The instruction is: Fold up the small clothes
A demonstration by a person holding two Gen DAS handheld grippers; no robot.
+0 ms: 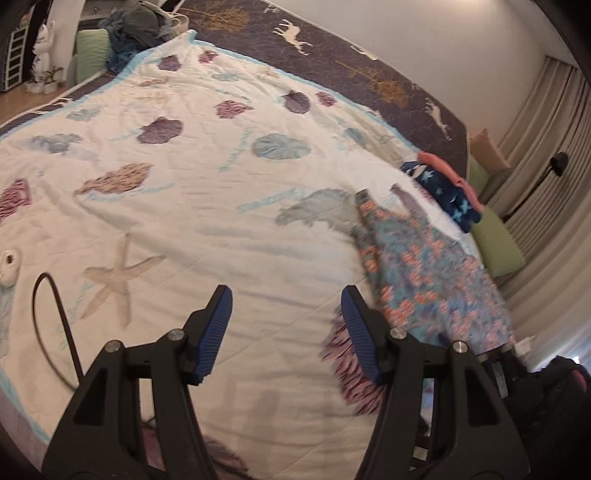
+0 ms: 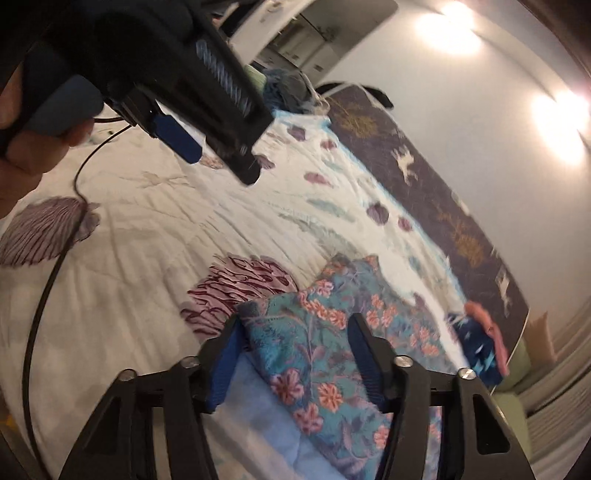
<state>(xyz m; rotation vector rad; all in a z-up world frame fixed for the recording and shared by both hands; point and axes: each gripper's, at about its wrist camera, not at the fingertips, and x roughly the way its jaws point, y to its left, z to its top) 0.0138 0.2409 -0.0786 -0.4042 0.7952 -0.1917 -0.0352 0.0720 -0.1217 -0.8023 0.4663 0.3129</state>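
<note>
A floral garment [image 2: 314, 354], teal with coral flowers, lies on the white seashell quilt [image 2: 147, 229]. My right gripper [image 2: 295, 321] straddles its near end: the cloth fills the gap between the blue pads, the left pad [image 2: 225, 354] sits at its edge, and the jaws stand apart without a clear pinch. In the left wrist view the same garment [image 1: 424, 273] is blurred at the right. My left gripper [image 1: 286, 295] hovers open above bare quilt [image 1: 221, 206] just left of it, with nothing between its fingers. A hand holds that left gripper [image 2: 218, 158] at the upper left of the right wrist view.
A stack of navy star cloth [image 1: 450, 195] and coral cloth [image 1: 447, 166] sits at the bed's right edge. A black cable [image 1: 48, 325] loops over the quilt at the left. A heap of clothes [image 1: 136, 26] lies at the far corner. Green pillow [image 1: 498, 243] and curtains are beyond the right edge.
</note>
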